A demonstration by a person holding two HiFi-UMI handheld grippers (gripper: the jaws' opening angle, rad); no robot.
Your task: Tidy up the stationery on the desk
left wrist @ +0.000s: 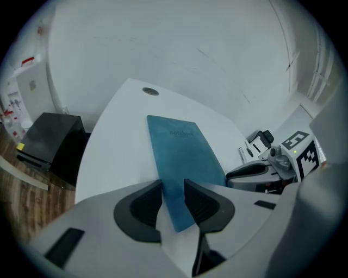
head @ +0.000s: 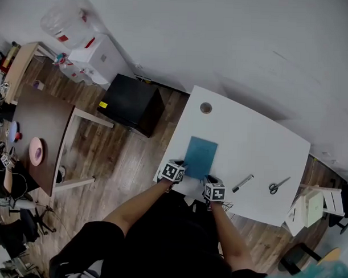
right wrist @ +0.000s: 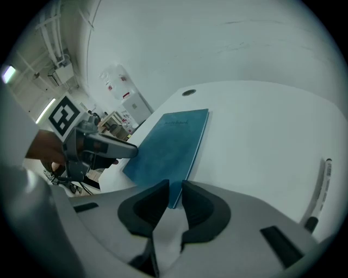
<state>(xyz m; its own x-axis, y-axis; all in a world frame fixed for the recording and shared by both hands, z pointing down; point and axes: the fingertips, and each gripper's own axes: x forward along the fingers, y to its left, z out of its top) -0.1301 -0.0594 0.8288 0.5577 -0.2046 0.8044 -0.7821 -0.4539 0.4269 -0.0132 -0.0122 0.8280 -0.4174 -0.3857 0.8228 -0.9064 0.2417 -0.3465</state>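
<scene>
Both left gripper (left wrist: pixel 173 198) and right gripper (right wrist: pixel 173 203) have jaws parted over a flat teal notebook (head: pixel 201 156).

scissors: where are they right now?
Head view: the scissors lie flat on the white desk, towards its right end, just right of the pen and well right of the blue notebook.

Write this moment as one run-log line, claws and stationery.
left claw open, at notebook near edge | right claw open, same edge | notebook flat on desk | pen, scissors to its right
</scene>
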